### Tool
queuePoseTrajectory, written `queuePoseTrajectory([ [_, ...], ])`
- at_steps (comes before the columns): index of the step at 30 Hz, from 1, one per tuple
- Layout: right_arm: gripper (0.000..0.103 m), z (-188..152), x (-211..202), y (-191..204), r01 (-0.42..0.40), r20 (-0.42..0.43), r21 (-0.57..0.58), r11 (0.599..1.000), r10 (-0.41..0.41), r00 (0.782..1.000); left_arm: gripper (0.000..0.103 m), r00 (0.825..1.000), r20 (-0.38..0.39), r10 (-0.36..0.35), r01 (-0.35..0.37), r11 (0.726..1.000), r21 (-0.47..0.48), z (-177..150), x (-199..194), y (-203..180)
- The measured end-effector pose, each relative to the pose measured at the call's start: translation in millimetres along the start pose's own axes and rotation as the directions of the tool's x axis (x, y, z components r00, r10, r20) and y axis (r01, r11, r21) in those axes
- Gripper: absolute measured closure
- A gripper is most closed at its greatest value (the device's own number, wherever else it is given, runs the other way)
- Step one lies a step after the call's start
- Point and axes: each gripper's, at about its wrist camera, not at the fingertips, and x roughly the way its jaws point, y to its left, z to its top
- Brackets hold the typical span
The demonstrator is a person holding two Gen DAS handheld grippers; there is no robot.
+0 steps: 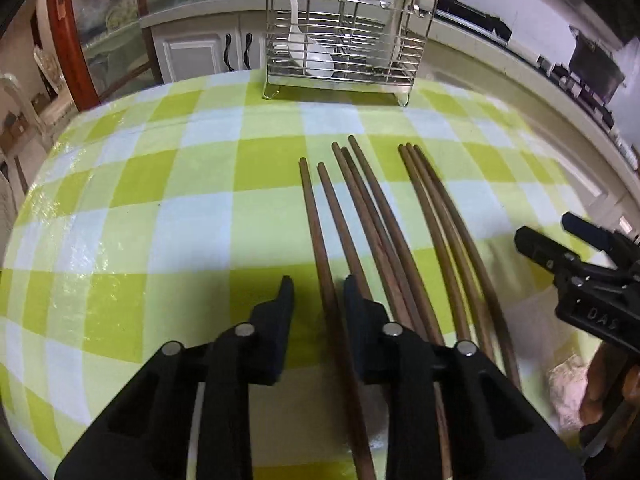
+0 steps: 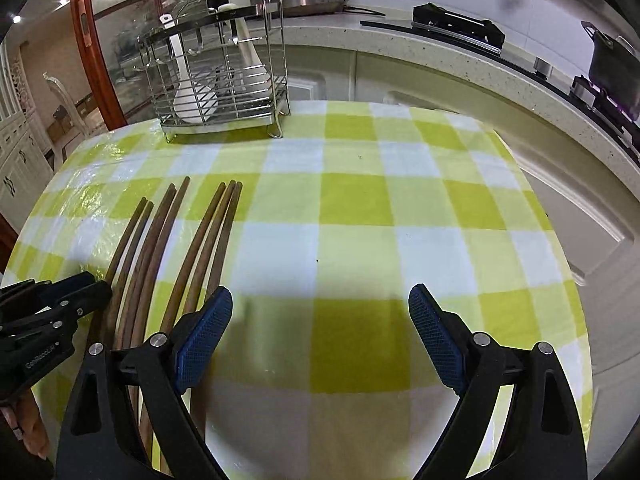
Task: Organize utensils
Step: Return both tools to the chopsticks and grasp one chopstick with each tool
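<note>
— The left gripper [image 1: 318, 292] is low over the table, jaws narrowed around the two leftmost chopsticks [image 1: 320, 248], though I can't say the pads are pressing yet. The right gripper [image 2: 320, 312] gapes wide over bare cloth with nothing between its fingers.

— And the rest of the sticks?

— Fanned out flat on the checked tablecloth [image 1: 140, 200], well short of the wire utensil rack [image 1: 344, 40] at the far edge, where white spoons [image 1: 316, 60] already stand.

— What might spoil it?

— The jaws bracket two sticks lying slightly apart. If they close unevenly, one could roll free or cross the other. The next stick lies just beside the right-hand finger too, so it could be nudged or caught. And gripped this near the thick ends, the long tips will probably droop and snag the rack's wires.
</note>
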Motion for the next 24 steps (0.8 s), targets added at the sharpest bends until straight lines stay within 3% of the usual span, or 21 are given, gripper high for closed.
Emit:
queuePoseTrajectory([
  [6,0.019,-0.6,1.6,8.2,-0.025,-0.02,-0.026,0.999,0.024,1.0,0.082,0.998,-0.011,0.061,-0.06,0.997,0.046,1.3,1.3,-10.7],
  [9,0.019,-0.8,2.3,14.9,-0.039,-0.03,-0.04,0.998,0.038,0.999,0.094,0.998,-0.005,0.07,-0.07,0.996,0.06,1.6,1.6,-14.3],
  [15,0.019,-0.1,10.0,25.4,-0.04,-0.053,-0.065,0.997,0.036,0.998,0.096,0.998,-0.003,0.058,-0.058,0.998,0.029,1.6,0.9,-4.4],
  [24,0.031,1.3,24.8,34.1,-0.023,-0.08,-0.077,0.997,0.017,0.997,0.096,0.998,0.001,0.057,-0.057,0.998,-0.006,-1.5,-2.2,12.1],
])
